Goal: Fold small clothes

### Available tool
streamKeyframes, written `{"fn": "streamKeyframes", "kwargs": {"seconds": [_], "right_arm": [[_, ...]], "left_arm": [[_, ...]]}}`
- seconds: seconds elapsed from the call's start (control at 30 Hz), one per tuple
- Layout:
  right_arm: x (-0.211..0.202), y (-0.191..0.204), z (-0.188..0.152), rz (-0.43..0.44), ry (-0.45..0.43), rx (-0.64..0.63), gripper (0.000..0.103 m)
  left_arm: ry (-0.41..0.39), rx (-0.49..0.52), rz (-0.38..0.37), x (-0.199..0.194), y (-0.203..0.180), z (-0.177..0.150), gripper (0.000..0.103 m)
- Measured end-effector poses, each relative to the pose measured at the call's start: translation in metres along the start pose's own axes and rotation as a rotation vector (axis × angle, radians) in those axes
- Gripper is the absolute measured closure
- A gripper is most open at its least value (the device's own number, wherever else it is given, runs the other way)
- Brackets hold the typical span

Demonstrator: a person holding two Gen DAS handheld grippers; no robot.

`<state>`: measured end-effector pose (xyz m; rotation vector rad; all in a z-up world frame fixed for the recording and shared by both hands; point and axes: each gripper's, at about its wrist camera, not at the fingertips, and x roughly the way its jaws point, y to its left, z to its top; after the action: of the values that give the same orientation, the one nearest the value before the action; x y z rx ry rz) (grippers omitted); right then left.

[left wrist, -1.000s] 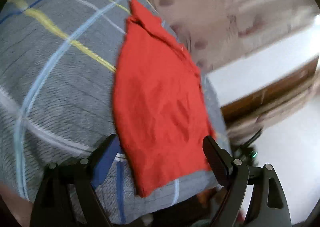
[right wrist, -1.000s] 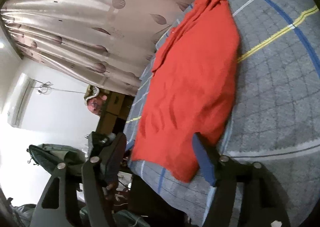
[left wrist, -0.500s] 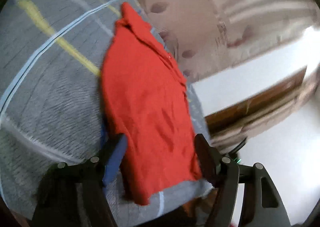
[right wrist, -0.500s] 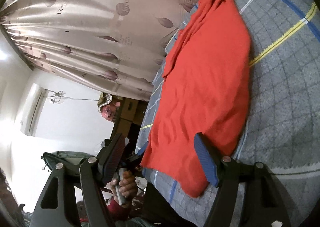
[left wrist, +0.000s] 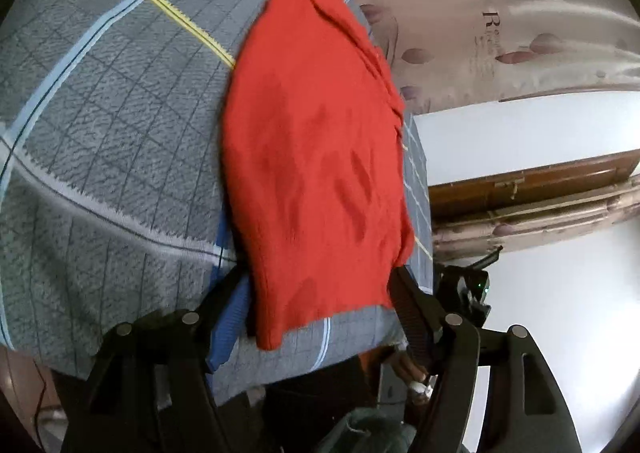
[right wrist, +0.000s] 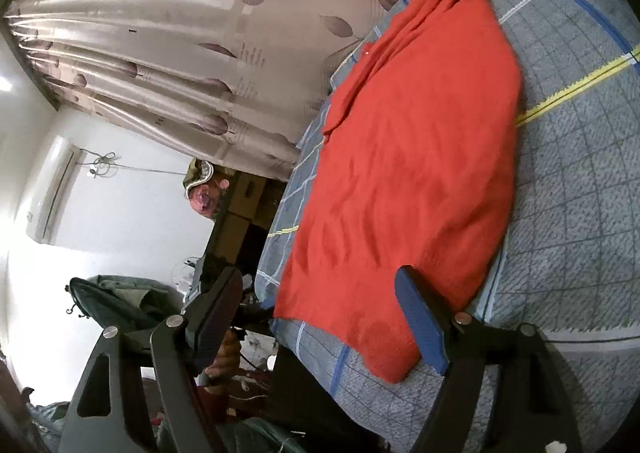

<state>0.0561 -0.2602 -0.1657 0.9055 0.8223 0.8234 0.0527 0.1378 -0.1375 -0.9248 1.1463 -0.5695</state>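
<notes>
A red garment (left wrist: 316, 165) lies flat along the edge of a grey checked blanket (left wrist: 104, 101). It shows in the right wrist view (right wrist: 412, 173) too. My left gripper (left wrist: 316, 317) is open, its two fingers straddling the garment's near hem, empty. My right gripper (right wrist: 320, 317) is open as well; its right finger (right wrist: 420, 317) sits over the garment's near corner and its left finger (right wrist: 216, 313) hangs off the blanket's edge. Neither gripper holds cloth.
A beige leaf-print curtain (right wrist: 192, 37) hangs just beyond the blanket's edge. A person's face (right wrist: 204, 193) and stacked boxes (right wrist: 240, 209) show beside it, with a dark green bag (right wrist: 116, 301) lower down. A wooden frame (left wrist: 532, 189) stands against the white wall.
Both grippers have swung slightly while staying open at the garment's near hem. The garment lies as before.
</notes>
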Motion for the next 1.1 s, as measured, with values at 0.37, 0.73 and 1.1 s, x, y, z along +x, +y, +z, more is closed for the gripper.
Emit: {"fn": "streamKeyframes", "kwargs": {"seconds": [0.37, 0.73, 1.1], "right_arm": [[-0.006, -0.011, 0.002, 0.049, -0.017, 0.061, 0.027], [-0.03, -0.002, 0.006, -0.121, -0.031, 0.052, 0.011], [0.032, 0.024, 0.036, -0.637, 0.074, -0.051, 0.003]], "left_arm": [[-0.117, 0.129, 0.041, 0.022, -0.023, 0.016, 0.029], [-0.136, 0.179, 0.076, 0.028, -0.024, 0.012, 0.044], [-0.137, 0.179, 0.094, 0.03, -0.026, 0.009, 0.044]]}}
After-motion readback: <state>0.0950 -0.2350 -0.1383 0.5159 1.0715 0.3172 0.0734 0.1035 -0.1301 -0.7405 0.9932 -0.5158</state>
